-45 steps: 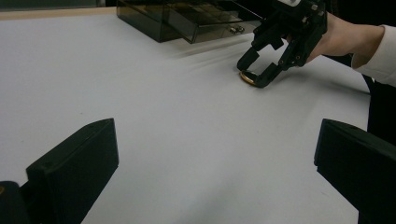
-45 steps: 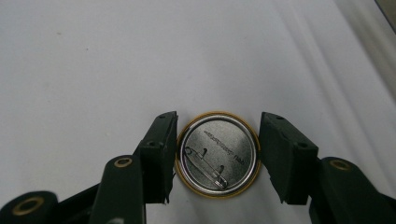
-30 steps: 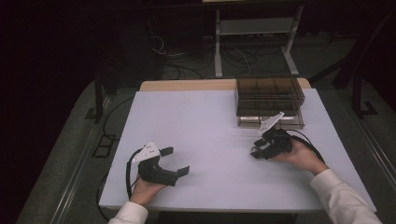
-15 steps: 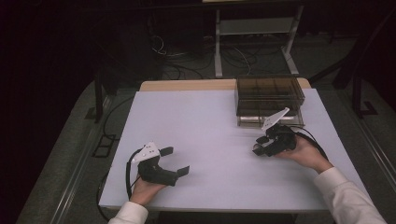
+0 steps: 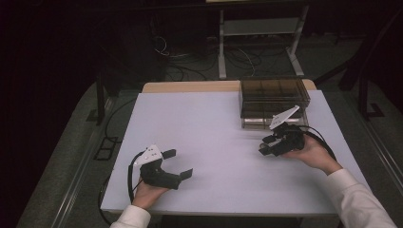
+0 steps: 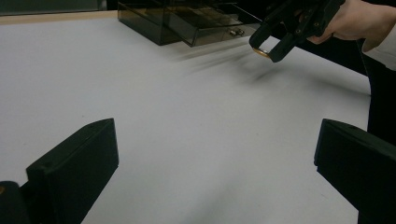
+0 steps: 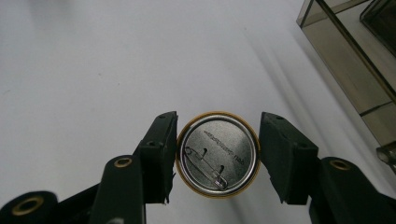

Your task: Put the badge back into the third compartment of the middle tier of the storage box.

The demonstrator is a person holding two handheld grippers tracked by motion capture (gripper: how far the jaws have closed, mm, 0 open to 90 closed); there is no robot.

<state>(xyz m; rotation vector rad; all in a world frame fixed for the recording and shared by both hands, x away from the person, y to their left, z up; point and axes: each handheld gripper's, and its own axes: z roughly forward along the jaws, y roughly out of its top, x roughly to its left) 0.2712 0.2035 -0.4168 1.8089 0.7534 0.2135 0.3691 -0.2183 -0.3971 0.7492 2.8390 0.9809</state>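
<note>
A round pin badge [image 7: 217,153], gold-rimmed with a silver back and a safety pin, sits clamped between the jaws of my right gripper [image 7: 217,154]. That right gripper [image 5: 267,146] hovers over the right part of the white table, just in front of the smoky drawer box [image 5: 273,100]. The left gripper view shows it far off as the right gripper [image 6: 268,48] with the badge [image 6: 260,51] at its tips. My left gripper [image 5: 177,164] rests near the table's front left, jaws wide apart with nothing between them; its fingers [image 6: 74,165] frame bare table.
The white table [image 5: 214,128] has a wooden strip along its far edge. The drawer box [image 7: 355,56] stands at the back right, one drawer [image 6: 205,29] pulled out toward the front. Cables and a metal stand lie on the dark floor beyond.
My right gripper with the badge has shifted slightly up and toward the drawer box. The left gripper has stayed where it was.
</note>
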